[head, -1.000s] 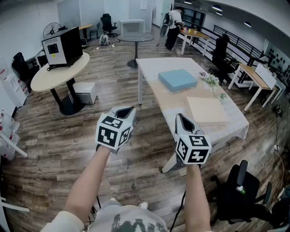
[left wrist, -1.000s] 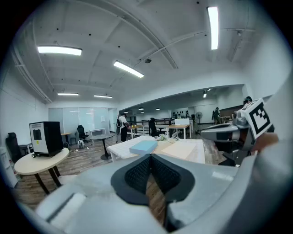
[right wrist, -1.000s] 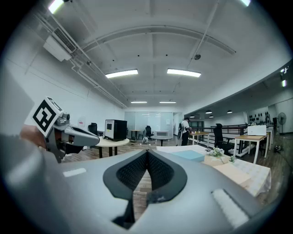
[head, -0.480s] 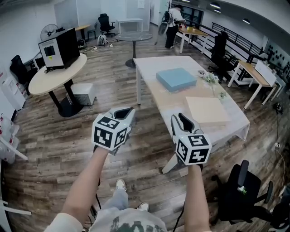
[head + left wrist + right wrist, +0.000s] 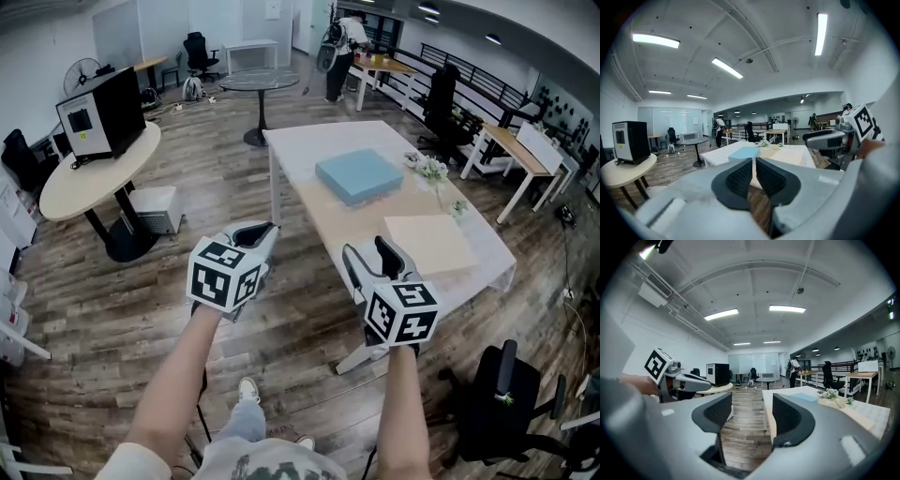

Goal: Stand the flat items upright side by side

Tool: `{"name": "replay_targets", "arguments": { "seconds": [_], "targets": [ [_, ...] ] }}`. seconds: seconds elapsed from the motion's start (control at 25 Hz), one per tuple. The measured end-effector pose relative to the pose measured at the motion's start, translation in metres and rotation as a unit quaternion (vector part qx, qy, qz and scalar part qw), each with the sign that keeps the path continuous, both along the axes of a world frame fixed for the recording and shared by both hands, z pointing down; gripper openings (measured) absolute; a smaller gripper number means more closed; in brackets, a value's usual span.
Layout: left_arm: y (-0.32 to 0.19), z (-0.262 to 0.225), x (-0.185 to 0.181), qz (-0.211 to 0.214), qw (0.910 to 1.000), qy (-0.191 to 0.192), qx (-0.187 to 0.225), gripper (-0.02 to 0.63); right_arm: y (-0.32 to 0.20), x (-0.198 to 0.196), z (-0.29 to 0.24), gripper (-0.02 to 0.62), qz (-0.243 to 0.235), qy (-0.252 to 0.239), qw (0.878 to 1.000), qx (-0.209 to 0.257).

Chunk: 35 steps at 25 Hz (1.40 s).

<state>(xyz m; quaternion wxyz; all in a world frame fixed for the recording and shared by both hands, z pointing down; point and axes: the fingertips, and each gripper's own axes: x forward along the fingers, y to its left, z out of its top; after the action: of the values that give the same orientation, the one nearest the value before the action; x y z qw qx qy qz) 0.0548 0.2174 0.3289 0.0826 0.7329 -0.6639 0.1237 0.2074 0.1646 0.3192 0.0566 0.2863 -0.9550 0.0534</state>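
Flat items, a blue slab (image 5: pixel 359 175) and a beige board (image 5: pixel 427 244), lie untouched on the white table (image 5: pixel 298 145), now nearer than before. The right gripper (image 5: pixel 367 251) has just been opening its jaws, with nothing between them. The left gripper (image 5: pixel 263 228) is clenched and empty. A first grasp looks imminent.

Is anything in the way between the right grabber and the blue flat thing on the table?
Nothing visible is. The right gripper, its jaws just opening and empty, hangs over the floor short of the table. Only bare tabletop lies between it and the blue flat item; the beige flat item lies off to the right.
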Motion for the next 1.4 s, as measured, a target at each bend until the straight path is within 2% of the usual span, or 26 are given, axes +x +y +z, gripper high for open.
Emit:
{"name": "replay_targets", "arguments": {
  "seconds": [0.2,0.44,0.56,0.88,1.4],
  "targets": [
    [-0.043,-0.002,-0.044,0.020,0.9998,0.005,0.005,0.071,-0.037,-0.031,0.000,0.359,0.032,0.006,0.999,-0.009],
    [-0.082,-0.005,-0.097,0.047,0.9986,0.022,0.003,0.145,-0.066,-0.074,-0.003,0.398,0.069,0.013,0.997,-0.017],
    [-0.098,-0.007,-0.117,0.061,0.9977,0.028,0.001,0.180,-0.076,-0.091,-0.004,0.400,0.084,0.016,0.996,-0.019],
    [-0.130,0.000,-0.138,0.104,0.9942,0.028,-0.004,0.205,-0.096,-0.110,-0.012,0.402,0.113,-0.040,0.992,-0.040],
    [-0.189,0.016,-0.153,0.137,0.9901,0.028,-0.013,0.206,-0.141,-0.125,0.008,0.401,0.148,-0.006,0.988,-0.041]
  ]
}}
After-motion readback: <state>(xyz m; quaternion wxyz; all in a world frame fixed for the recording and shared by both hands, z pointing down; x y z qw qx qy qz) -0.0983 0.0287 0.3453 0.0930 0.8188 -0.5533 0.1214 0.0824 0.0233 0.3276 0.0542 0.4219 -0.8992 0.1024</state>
